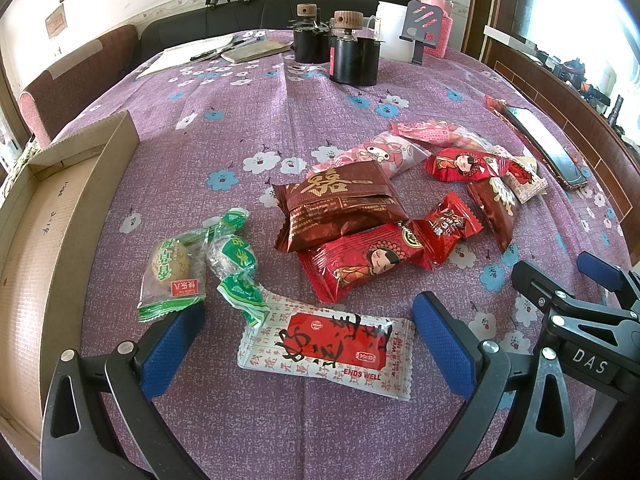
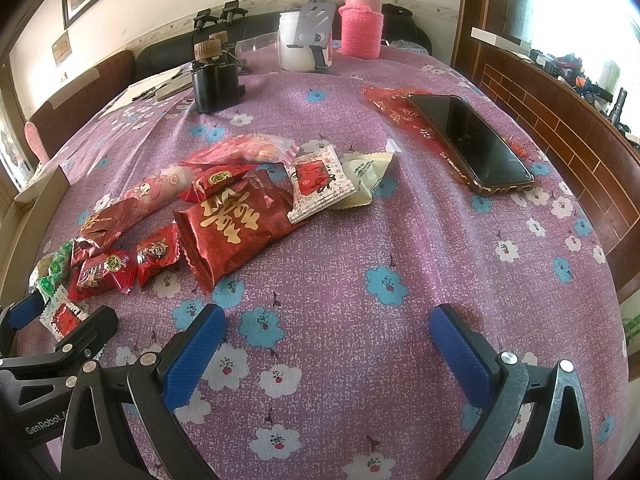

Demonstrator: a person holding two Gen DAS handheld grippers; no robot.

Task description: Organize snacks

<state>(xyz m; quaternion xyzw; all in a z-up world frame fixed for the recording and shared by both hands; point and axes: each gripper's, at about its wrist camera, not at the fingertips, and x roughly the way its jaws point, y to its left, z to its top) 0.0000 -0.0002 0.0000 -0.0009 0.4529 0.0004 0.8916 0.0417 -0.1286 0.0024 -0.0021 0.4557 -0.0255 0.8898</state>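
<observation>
Several wrapped snacks lie on the purple flowered tablecloth [image 1: 240,128]. My left gripper [image 1: 308,320] is open, its blue pads either side of a white and red packet [image 1: 326,344] without touching it. Two green packets [image 1: 172,276] lie just ahead to the left. A dark red packet [image 1: 340,204] and a red figure packet [image 1: 360,260] lie beyond. An open cardboard box [image 1: 44,216] stands at the left. My right gripper [image 2: 326,328] is open and empty over bare cloth; a large dark red packet [image 2: 236,224] lies ahead to its left.
A black phone [image 2: 472,140] lies on red wrapping at the right. Black jars with wooden lids [image 1: 352,52], a white container [image 2: 298,46], a pink flask [image 2: 362,24] and papers [image 1: 192,54] stand at the far side. A wooden ledge [image 2: 560,128] runs along the right.
</observation>
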